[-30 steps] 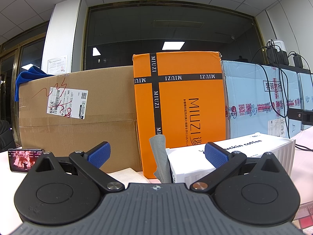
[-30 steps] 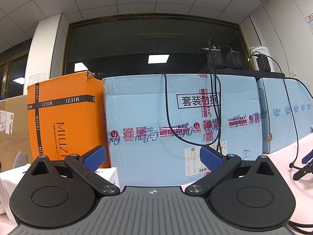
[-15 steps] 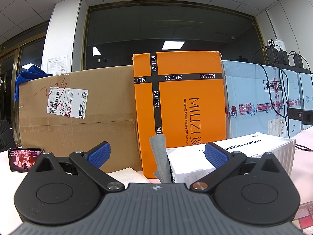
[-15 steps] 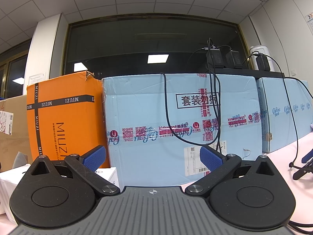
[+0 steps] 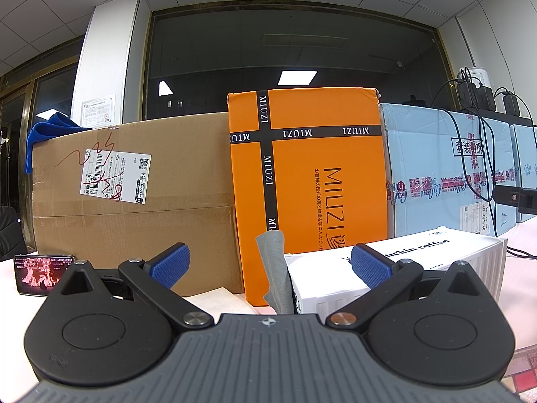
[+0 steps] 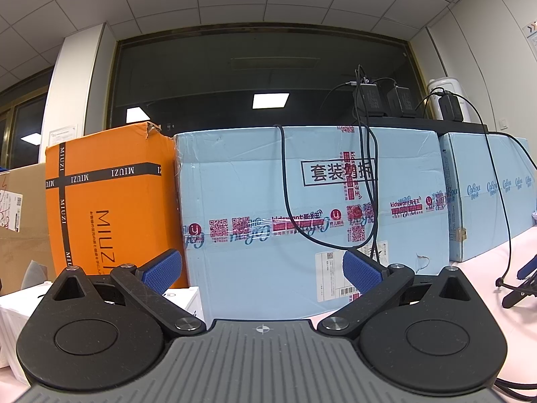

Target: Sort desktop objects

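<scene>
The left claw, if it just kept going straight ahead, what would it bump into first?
Probably the grey cloth standing up right between the open left claw, beside the white coffee box. Behind it stands the orange box. Depth is hard to judge here.

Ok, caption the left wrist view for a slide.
Open left gripper facing a grey cloth between an orange MIUZI box and a white coffee box.

white coffee box (image 5: 396, 268): first letter of its print hidden behind a blue pad (image 5: 369, 265) | grey cloth (image 5: 273, 268): lower end hidden by gripper body | phone (image 5: 42, 273): screen too small to read | brown carton (image 6: 20, 221): cut by left edge | shipping label (image 5: 115, 178): text unreadable
</scene>
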Demonstrator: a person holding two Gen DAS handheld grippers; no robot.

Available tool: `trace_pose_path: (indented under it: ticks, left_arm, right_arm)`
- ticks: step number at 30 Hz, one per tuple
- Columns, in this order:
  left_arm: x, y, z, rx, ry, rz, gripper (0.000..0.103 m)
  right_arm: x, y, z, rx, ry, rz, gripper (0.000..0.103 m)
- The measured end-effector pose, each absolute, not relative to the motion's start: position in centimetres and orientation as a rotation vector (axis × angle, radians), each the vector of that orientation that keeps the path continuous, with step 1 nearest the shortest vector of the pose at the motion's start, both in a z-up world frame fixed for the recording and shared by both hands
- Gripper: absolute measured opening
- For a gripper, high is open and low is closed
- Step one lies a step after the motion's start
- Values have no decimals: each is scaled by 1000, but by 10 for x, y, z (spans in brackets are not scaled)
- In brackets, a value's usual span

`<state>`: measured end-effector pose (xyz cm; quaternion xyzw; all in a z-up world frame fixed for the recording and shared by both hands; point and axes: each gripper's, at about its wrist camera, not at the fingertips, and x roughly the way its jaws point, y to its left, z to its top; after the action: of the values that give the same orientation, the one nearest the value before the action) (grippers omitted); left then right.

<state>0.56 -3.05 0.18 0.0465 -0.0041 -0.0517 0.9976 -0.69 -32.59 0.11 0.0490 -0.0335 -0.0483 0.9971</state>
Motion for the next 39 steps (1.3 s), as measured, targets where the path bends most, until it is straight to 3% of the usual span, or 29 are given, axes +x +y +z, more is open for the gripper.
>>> trace_pose_path:
  ticks: [39]
  left_arm:
    - [6, -27, 2, 67, -6, -89, 103]
  right_arm:
    - [-7, -326, 1, 99, -67, -97, 103]
